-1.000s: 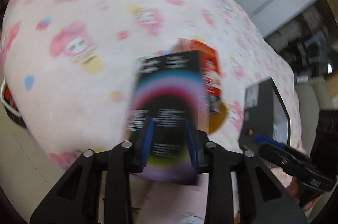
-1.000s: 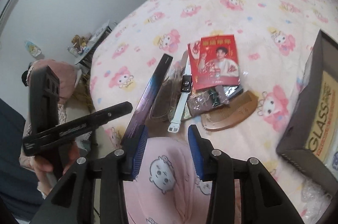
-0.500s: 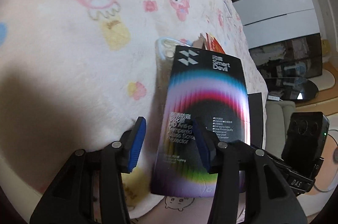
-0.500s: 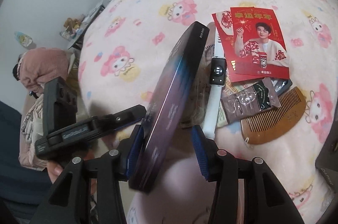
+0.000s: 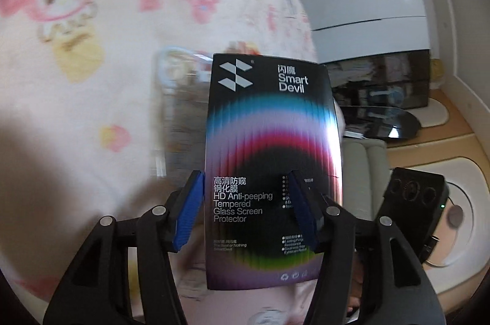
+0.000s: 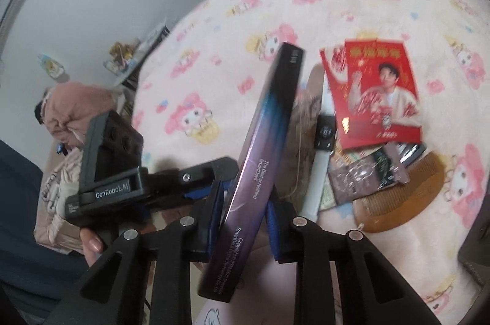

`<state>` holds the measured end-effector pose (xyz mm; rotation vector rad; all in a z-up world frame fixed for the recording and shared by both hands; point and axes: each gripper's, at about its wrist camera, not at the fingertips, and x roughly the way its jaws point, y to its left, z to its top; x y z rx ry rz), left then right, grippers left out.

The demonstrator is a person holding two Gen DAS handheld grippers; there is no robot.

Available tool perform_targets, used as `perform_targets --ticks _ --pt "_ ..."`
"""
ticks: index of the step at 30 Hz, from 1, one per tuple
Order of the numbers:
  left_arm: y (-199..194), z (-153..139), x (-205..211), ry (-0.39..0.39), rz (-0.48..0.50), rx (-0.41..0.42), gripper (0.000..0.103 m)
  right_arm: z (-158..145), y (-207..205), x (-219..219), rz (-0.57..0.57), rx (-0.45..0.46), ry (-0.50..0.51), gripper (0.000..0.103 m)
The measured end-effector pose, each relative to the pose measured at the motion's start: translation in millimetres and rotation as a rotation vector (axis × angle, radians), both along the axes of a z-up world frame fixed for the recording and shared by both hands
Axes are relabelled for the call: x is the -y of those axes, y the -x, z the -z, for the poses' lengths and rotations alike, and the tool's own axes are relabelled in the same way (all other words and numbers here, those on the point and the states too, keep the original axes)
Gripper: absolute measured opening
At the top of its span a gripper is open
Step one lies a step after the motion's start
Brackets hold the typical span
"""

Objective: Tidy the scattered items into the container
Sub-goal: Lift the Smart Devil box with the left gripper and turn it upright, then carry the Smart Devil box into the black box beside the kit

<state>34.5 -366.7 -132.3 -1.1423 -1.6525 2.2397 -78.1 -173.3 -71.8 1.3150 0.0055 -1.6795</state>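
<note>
A black screen-protector box with rainbow rings [image 5: 269,159] stands upright off the bed; in the right wrist view it shows edge-on [image 6: 260,159]. My right gripper [image 6: 245,221] is shut on the box's lower part. My left gripper [image 5: 245,208] is open, its blue pads [image 5: 188,211] spread wide in front of the box face, not pinching it. On the bed lie a red envelope [image 6: 382,92], a white smartwatch [image 6: 321,147], a brown sachet [image 6: 367,175] and a wooden comb [image 6: 404,196].
The pink cartoon-print blanket [image 6: 337,3] covers the bed. A clear plastic piece [image 5: 177,98] lies behind the box. A dark container edge [image 6: 477,248] shows at far right. A sofa [image 5: 364,168] and a black glass table [image 5: 379,122] stand beyond the bed.
The box passed from my left gripper to my right: the left jaws opened and the right jaws closed on it. The box was lifted upright, nearer both cameras.
</note>
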Motion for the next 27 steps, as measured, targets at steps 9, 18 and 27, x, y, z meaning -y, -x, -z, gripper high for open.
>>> perform_targets --ticks 9,18,27 --pt "61 -97 -98 0.15 0.149 -0.099 0.057 -74 22 -104 0.086 -0.121 0.114 0.02" --pt "161 -115 -249 0.227 0.391 -0.08 0.057 -82 71 -260 0.284 -0.135 0.122 0.02" --pt "220 -79 -347 0.35 0.52 0.03 0.055 -18 125 -364 0.438 0.034 0.129 0.023"
